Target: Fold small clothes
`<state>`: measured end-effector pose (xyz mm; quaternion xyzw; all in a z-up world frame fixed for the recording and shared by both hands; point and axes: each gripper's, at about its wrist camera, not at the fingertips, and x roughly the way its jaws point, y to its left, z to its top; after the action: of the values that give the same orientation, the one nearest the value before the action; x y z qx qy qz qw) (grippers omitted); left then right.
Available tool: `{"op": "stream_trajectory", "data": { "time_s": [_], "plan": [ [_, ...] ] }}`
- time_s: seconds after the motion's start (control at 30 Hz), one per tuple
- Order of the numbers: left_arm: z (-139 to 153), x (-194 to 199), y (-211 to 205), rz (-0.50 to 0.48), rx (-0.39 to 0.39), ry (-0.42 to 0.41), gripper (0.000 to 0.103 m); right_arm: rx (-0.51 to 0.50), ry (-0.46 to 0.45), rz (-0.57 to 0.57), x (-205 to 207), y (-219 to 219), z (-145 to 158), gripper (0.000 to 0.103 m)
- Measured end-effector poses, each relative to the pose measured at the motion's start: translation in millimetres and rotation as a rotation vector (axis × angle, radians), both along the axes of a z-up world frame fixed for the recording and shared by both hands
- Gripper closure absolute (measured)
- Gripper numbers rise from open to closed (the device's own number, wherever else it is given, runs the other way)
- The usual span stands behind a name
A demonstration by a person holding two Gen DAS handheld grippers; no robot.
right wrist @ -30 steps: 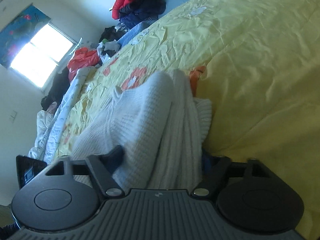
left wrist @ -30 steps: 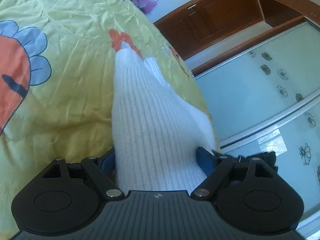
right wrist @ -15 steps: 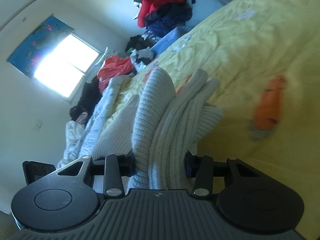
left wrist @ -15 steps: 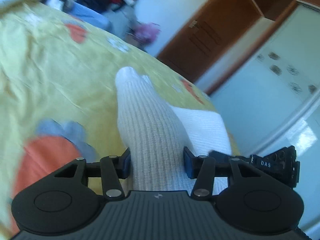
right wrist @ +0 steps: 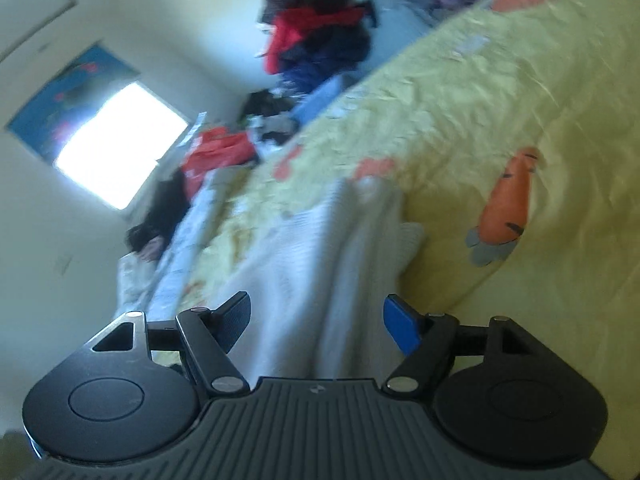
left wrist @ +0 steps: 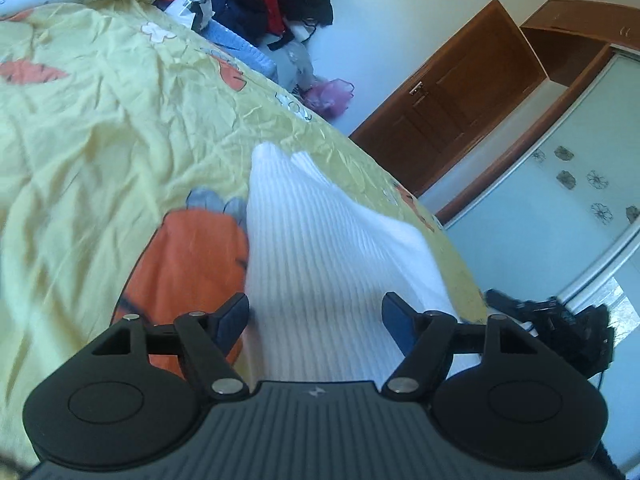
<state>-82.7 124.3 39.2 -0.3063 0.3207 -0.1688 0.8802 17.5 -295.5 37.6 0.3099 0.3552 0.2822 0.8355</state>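
Item: white ribbed knit garment (left wrist: 320,248), small, lying on yellow carrot-print bedsheet (left wrist: 100,128) nr the bed's edge, part-bunched; far end peaks into a ridge, near end runs under both tools. Left gripper (left wrist: 316,320): jaws opening, knit betw. them but pads stand clear of cloth on both sides, so released, not grasping. Right gripper (right wrist: 316,322): same, jaws opening, blue pad well off the fabric, cream-looking folds of the garment (right wrist: 320,264) lying loose betw. the fingers; view blurred, so layer count can't be told. Status, judged: fold step in hand, both ends just let go or abt to be re-gripped; task not finished, cloth lumpy not flat. Risks: (1) knit is soft and springy, so w/ no grip the raised ridge may slump or unroll and the fold would be lost. (2) Garment sits close to bed edge in left view; a drag twd that side could slide it off. (3) Re-closing on the stacked folds in right view may pinch only the top layer, or catch sheet w/ it, skewing the fold. (4) Wrinkled sheet gives uneven base, so edges may not line up. Background: clothes pile (left wrist: 260,4), wooden door (left wrist: 448,96), window (right wrist: 116,152); not involved.
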Motion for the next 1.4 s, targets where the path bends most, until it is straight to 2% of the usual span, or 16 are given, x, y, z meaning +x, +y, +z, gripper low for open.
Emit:
{"op": "stream_trajectory", "data": {
  "time_s": [0.13,0.23,0.3,0.33,0.5,0.57,0.63,0.8,0.9,0.97,1.03,1.2,1.27,1.3,1.33,1.4],
  "plan": [
    [-7,-2,-3,-0.009,-0.003,0.020,0.030,-0.039,0.004,0.127,-12,22,12,0.046],
    [-15,1,-9,-0.011,-0.014,0.039,0.022,-0.192,0.049,0.166,-9,48,2,0.048],
    [-19,2,-14,-0.015,0.006,0.046,0.022,-0.251,0.042,0.174,-6,61,-4,0.062],
    [-19,1,-16,-0.015,0.012,0.047,0.022,-0.231,0.038,0.190,-6,61,-3,0.078],
    [-14,-1,-22,-0.053,0.034,0.058,0.022,-0.244,-0.033,0.180,-15,46,20,0.086],
    [-23,3,-29,-0.091,0.036,0.091,0.021,-0.253,0.036,0.144,-10,27,-1,0.088],
    [-29,1,-33,-0.080,0.049,0.064,0.020,-0.148,0.075,0.123,-8,15,-21,0.087],
    [-15,-1,-28,-0.078,0.069,0.059,0.021,-0.150,0.052,0.125,-14,16,-12,0.059],
    [-3,-5,-13,-0.064,0.037,0.025,0.021,-0.046,0.043,0.081,-15,1,1,0.029],
    [-2,-3,-4,-0.044,-0.002,0.025,0.021,-0.008,0.019,0.028,-13,-10,5,0.003],
    [-7,6,-1,-0.030,-0.017,0.058,0.021,-0.025,0.035,-0.011,-6,-13,0,0.004],
    [-27,27,-11,-0.044,-0.091,0.128,0.020,-0.122,0.155,0.050,15,16,-36,0.008],
    [-24,29,-14,-0.044,-0.068,0.123,0.029,-0.143,0.107,0.108,9,33,-37,0.039],
    [-18,27,-16,-0.043,-0.023,0.105,0.042,-0.145,0.117,0.127,6,39,-37,0.039],
    [-12,25,-18,-0.051,0.023,0.090,0.049,-0.187,0.077,0.139,1,45,-30,0.046],
    [2,21,-23,-0.078,0.125,0.082,0.052,-0.254,0.013,0.173,-11,50,-16,0.052]
  ]
}}
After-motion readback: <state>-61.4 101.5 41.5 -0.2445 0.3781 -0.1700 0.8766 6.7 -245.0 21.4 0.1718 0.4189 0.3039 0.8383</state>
